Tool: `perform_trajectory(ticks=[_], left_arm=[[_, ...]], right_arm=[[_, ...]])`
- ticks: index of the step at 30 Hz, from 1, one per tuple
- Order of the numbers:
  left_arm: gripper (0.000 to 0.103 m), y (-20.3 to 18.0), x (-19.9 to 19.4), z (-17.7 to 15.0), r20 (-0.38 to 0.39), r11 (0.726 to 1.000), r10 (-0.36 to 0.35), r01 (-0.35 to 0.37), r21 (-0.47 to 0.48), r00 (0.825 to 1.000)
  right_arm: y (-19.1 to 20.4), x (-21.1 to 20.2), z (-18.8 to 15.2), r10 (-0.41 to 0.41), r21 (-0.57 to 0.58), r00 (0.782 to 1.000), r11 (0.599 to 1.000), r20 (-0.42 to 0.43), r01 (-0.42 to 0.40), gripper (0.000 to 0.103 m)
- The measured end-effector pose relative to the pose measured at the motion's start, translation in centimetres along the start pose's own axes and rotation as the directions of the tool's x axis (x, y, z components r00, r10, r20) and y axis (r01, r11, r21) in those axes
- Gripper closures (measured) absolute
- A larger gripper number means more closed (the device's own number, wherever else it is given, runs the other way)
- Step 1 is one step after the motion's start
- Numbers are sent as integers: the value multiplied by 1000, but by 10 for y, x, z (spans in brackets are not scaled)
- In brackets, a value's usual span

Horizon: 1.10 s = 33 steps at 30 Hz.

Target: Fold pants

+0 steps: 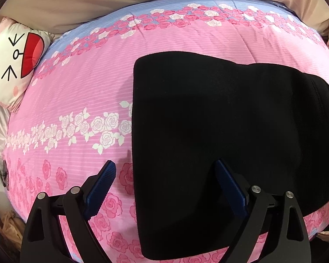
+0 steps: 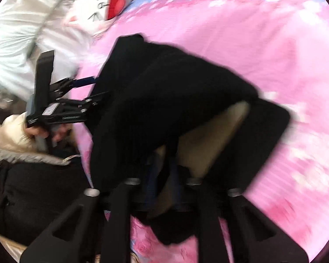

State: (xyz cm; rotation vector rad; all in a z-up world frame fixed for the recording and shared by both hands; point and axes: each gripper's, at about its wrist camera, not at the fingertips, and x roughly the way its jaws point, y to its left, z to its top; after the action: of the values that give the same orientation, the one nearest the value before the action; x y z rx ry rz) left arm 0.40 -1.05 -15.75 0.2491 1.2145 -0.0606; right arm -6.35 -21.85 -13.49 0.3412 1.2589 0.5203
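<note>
On the pink rose-printed quilt [image 1: 81, 92] the black fleece pants [image 1: 208, 120] lie partly folded. The right gripper [image 2: 162, 175] is clamped on a lifted hem; soft cloth may slip out or drag the fold askew. The left gripper [image 1: 164, 171] hangs open-jawed astride the pants' edge, pinning nothing.

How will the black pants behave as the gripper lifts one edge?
Likely floppy: the pants sag and crease where the right gripper pinches them. Probably light, since one pinch raises a flap. The soft quilt may let them drag.
</note>
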Motion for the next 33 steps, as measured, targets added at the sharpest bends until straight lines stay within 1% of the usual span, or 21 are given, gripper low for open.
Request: perform_trajectory(ticks=[3,6,7,8,10,13,15,16,17,18,19,20,21,22,24,25,26,29,30,32,33], left_arm=[[13,-1,-4,0,7,1000,-13,13,0,1000],[11,-7,-4,-3,16,1000,-28,28,6,999],[11,-11,-2,-4,19,1000,5,-5,14,1000],[11,-12,0,-4,21,1000,13,-14,23,1000],[11,-10,-2,-2,18,1000,2,-3,25,1000],[11,-6,-8,1,26,1000,-11,10,24,1000],[12,-5,-16,2,42,1000,-15,14,22,999],[12,-4,-20,2,54,1000,-16,14,24,998],[12,-5,-24,2,69,1000,-14,12,29,997],[12,-5,-27,3,80,999,-11,8,32,997],[12,-5,-30,5,95,999,-13,10,36,995],[12,-6,-34,7,110,999,-19,14,40,994],[12,-6,-36,9,121,999,-24,18,46,992],[12,-7,-37,12,124,999,-28,23,49,992],[12,-8,-36,14,123,998,-38,32,56,992],[12,-8,-34,15,123,998,-35,28,57,992],[12,-7,-33,14,120,998,-23,16,58,992],[12,-3,-32,10,117,998,-12,4,62,993],[12,0,-29,7,107,998,-17,11,57,994],[11,2,-15,2,70,999,-33,30,39,997],[11,2,-10,-1,56,998,-52,51,32,997]], right_arm=[[-1,-36,-20,-53,58,995,997,80,49,100],[-38,-8,-53,-183,151,983,971,-24,185,103],[-51,-10,-61,-111,236,993,967,36,99,103],[-58,-14,-64,-85,296,994,953,62,63,103],[-53,-30,-65,-123,314,984,946,128,78,102],[-35,-65,-61,-183,354,947,932,264,81,95],[-27,-72,-50,-173,361,939,931,298,57,75],[-23,-73,-42,-191,360,934,930,301,74,37],[-18,-69,-32,-229,358,926,927,301,112,16],[-15,-65,-25,-250,349,915,928,316,133,17],[-14,-53,-16,-257,328,915,933,311,150,21],[-18,-44,-10,-250,324,925,934,287,152,41],[-22,-30,-4,-240,325,938,933,250,152,49],[-24,-17,0,-240,333,948,929,212,161,48],[-21,-1,5,-285,314,944,923,168,223,65],[-19,2,6,-285,313,947,922,152,227,75],[-15,-4,6,-289,323,945,919,155,228,101],[5,-43,2,-293,312,928,925,228,216,100],[-1,-44,-3,-282,324,931,925,232,199,100],[-29,-14,-14,-341,354,934,891,109,284,98],[-37,-1,-18,-336,349,937,893,95,285,98]])
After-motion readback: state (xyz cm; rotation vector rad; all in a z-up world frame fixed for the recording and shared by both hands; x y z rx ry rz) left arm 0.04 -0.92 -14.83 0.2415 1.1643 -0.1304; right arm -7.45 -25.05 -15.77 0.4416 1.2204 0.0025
